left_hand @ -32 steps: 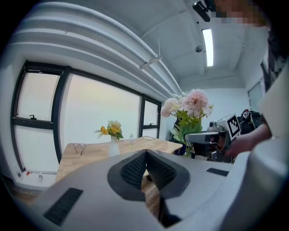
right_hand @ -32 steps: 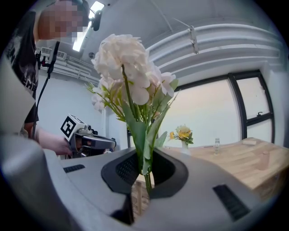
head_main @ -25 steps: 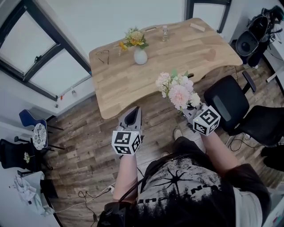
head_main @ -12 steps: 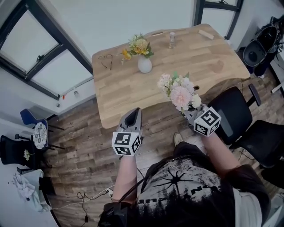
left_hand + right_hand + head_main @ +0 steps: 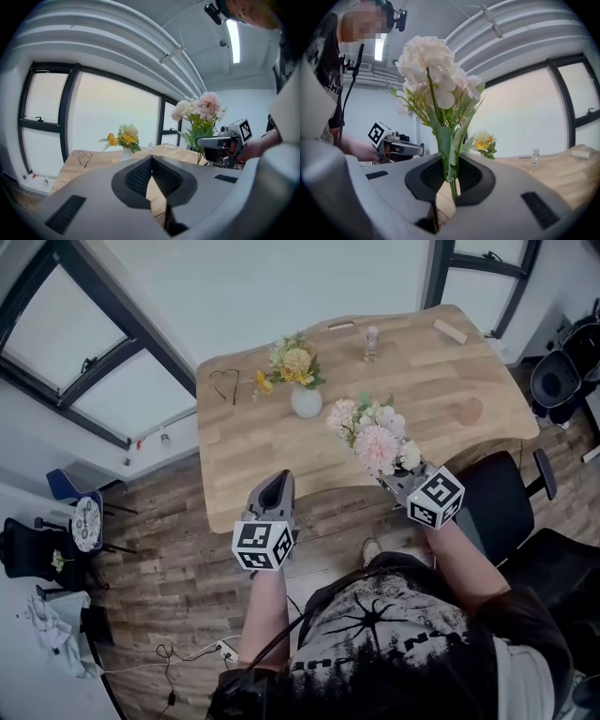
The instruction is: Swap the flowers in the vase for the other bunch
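Our right gripper (image 5: 395, 479) pinches its fingers (image 5: 427, 176) on the green stems of the pink and white flower bunch (image 5: 373, 435), upright over the near edge of the light wooden table (image 5: 431, 381). Our left gripper (image 5: 272, 487) has its fingers closed on nothing. Yellow flowers (image 5: 292, 362) sit in the round white vase (image 5: 306, 402) farther back.

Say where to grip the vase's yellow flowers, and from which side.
Probably best to grip the yellow flowers low on the stems, right above the white vase, coming level from the near side of the table: the blooms spread wide above, the stems bunch only there.
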A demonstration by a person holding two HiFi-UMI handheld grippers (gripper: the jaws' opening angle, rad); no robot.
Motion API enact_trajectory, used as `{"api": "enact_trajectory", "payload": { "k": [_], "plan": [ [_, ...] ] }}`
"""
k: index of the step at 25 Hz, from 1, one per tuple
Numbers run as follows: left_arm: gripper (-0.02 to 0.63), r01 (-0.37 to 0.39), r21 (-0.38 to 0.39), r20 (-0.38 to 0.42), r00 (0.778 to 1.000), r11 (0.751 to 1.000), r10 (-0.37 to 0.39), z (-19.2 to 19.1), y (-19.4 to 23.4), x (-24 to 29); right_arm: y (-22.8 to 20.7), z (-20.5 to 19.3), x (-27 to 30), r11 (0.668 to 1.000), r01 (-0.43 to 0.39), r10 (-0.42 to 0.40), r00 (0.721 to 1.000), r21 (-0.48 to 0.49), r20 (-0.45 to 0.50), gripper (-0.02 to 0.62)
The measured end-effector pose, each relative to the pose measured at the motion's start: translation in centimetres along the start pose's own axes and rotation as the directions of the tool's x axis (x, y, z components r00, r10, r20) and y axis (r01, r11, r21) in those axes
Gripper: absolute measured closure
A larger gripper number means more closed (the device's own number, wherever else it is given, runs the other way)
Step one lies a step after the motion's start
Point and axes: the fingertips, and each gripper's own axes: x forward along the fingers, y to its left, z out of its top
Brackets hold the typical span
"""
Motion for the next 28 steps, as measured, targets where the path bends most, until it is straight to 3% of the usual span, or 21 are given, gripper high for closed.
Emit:
{"api": "enact_trajectory", "payload": {
  "k": [13, 28],
  "plan": [
    [0.592, -0.111, -0.016, 0.025, 0.993, 0.994, 0.111, 2.2, 1.1, 7.6, -9.2, 0.2, 1.6, 0.997, -0.076, 0.076, 0.997, 0.012, -0.007, 0.555],
    [0.592, -0.165, -0.013, 0.01, 0.986, 0.986, 0.165, 3.1, 2.8, 10.1, -12.2, -0.2, 3.7, 0.993, -0.108, 0.109, 0.994, 0.049, -0.002, 0.555]
  ]
}}
